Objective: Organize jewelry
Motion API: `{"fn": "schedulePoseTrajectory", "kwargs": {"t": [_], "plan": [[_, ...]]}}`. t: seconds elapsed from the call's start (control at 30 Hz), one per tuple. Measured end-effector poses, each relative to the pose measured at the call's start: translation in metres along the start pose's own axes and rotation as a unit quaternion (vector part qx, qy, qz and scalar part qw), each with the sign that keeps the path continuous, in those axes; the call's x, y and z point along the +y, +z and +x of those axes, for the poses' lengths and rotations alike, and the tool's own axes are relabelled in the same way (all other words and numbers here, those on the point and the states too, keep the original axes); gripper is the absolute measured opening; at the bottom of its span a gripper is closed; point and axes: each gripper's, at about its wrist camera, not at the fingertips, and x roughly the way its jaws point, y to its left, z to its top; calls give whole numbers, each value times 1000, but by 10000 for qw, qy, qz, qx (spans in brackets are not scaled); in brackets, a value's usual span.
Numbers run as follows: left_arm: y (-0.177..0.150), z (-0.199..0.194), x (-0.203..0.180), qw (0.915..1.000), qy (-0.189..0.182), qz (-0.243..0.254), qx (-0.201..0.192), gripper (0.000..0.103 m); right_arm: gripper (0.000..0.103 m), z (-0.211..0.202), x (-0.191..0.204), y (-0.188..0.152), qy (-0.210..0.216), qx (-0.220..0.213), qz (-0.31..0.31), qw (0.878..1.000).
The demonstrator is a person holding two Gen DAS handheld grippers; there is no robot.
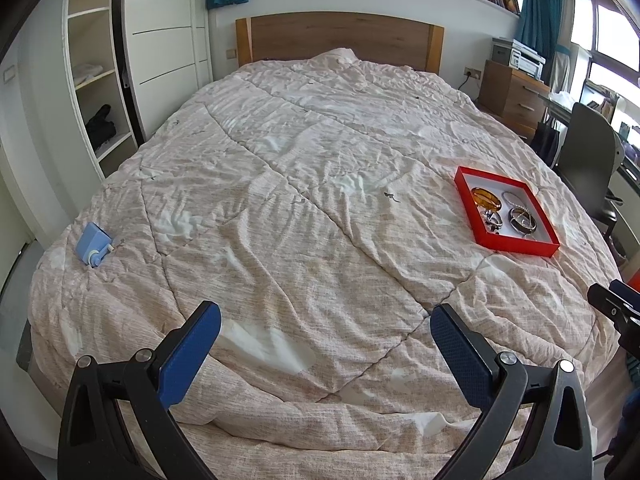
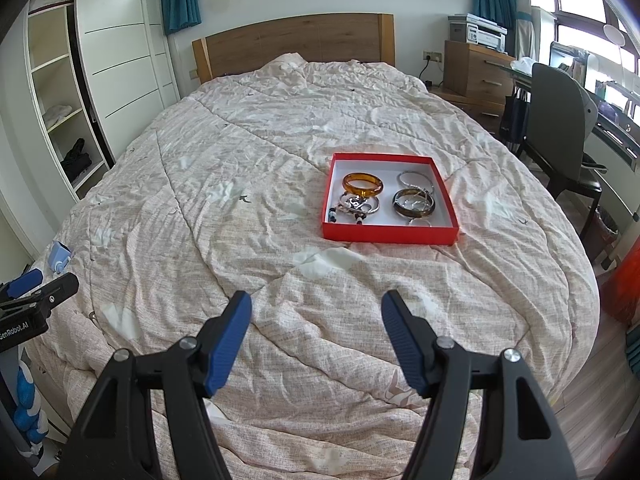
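**Both grippers hover short of the jewelry box**

Rumpled quilt (image 2: 248, 240) covers the bed; the red tray (image 2: 390, 236) sits on it, holding an amber bangle (image 2: 362, 184), a dark bangle (image 2: 414, 207) and tangled silver pieces. My right gripper (image 2: 316, 344) and left gripper (image 1: 326, 356) hang released, jaws spread, holding nothing. I'd approach the amber bangle from above, pinching one wall. Which silver pieces interlock is unclear.

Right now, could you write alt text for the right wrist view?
A red tray of bangles, including an amber bangle, sits on a quilted bed. The right gripper hangs open above the quilt, short of the tray.
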Motion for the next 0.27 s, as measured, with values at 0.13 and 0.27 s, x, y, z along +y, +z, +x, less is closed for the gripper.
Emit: {"fn": "schedulePoseTrajectory", "kwargs": {"t": [0.13, 0.27], "plan": [[0, 0, -1, 10000, -15, 5, 4, 103, 66, 0, 0, 1, 2, -5, -6, 10000], [0, -1, 0, 10000, -10, 1, -7, 103, 66, 0, 0, 0, 0, 2, -8, 10000]]}}
